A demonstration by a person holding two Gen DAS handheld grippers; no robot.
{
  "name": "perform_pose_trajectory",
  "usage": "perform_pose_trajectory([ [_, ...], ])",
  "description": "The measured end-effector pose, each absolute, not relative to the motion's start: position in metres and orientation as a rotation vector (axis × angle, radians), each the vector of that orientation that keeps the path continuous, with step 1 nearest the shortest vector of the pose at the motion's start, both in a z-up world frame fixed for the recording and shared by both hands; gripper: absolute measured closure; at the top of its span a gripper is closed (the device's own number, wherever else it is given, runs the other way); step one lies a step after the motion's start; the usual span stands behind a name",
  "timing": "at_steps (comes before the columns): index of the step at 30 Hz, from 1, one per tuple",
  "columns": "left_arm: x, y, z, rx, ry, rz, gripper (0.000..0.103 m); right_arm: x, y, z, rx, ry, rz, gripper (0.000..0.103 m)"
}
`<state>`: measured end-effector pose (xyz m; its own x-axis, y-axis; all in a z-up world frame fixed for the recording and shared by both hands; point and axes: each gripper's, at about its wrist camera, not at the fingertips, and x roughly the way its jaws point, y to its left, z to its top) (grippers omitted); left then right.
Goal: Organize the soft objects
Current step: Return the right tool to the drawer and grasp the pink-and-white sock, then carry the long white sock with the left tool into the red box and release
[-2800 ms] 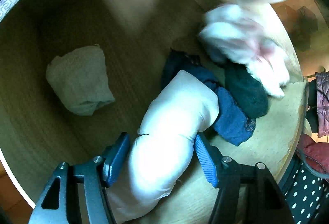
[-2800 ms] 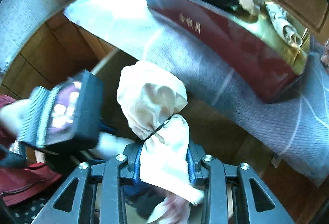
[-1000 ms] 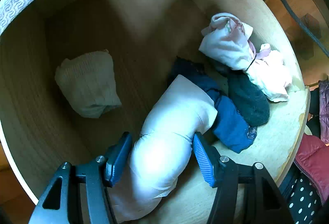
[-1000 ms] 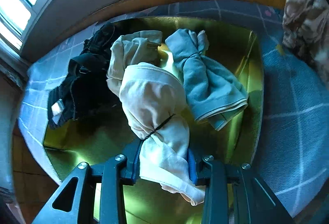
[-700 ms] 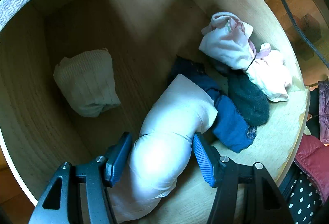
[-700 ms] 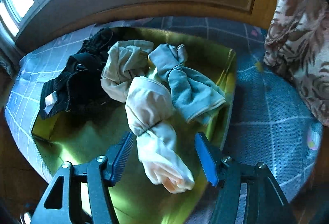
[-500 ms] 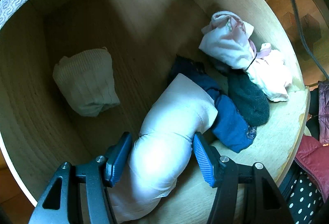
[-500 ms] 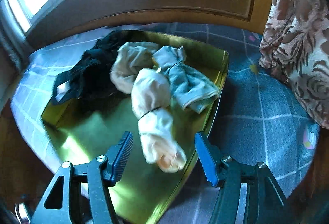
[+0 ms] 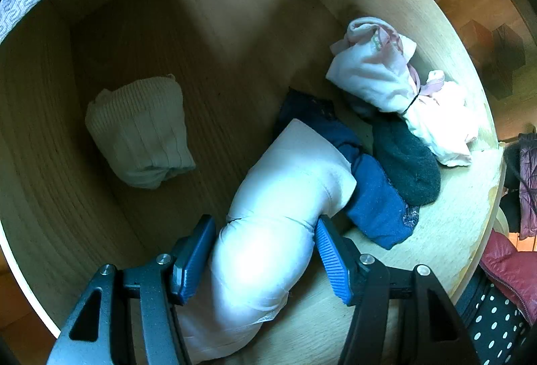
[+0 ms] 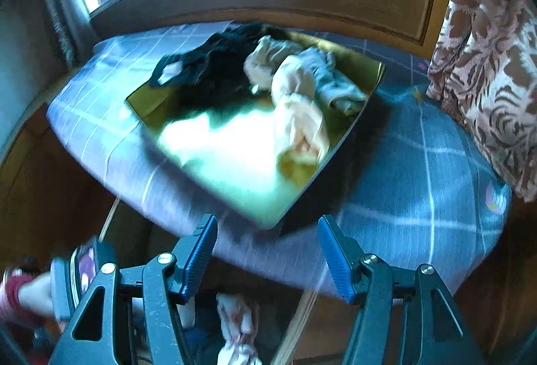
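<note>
Cream bundle (image 10: 298, 110) now outside right tongs (image 10: 266, 259)

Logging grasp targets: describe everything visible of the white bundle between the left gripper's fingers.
The white bundle is a soft, smooth-looking cloth roll, cinched partway along by a thin dark band that leaves it two-lobed and bent. It lies on the floor of the wooden box, between the blue pads of the left gripper; both pads appear to touch its sides. Its far end rests against a dark blue cloth. Its near end runs below the gripper, partly hidden.
</note>
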<state>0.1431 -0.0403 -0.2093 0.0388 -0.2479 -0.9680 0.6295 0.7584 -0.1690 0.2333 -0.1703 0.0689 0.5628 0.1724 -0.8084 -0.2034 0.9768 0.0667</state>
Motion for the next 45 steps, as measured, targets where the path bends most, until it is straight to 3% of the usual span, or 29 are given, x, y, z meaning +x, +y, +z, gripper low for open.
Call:
perform_pose_trajectory([
  [10,0.143,-0.040,-0.211,0.344,1.383,-0.699,0.040,0.176,-0.165,0.033,-0.103,0.994,0.267,0.040],
  [21,0.144,-0.041,-0.211,0.346,1.385,-0.699,0.040,0.151,-0.125,-0.051,-0.284,1.148,0.335,0.042],
  [45,0.142,-0.063,-0.223,0.489,1.454,-0.748,0.039,0.168,-0.092,-0.102,-0.556,1.322,0.316,0.045],
])
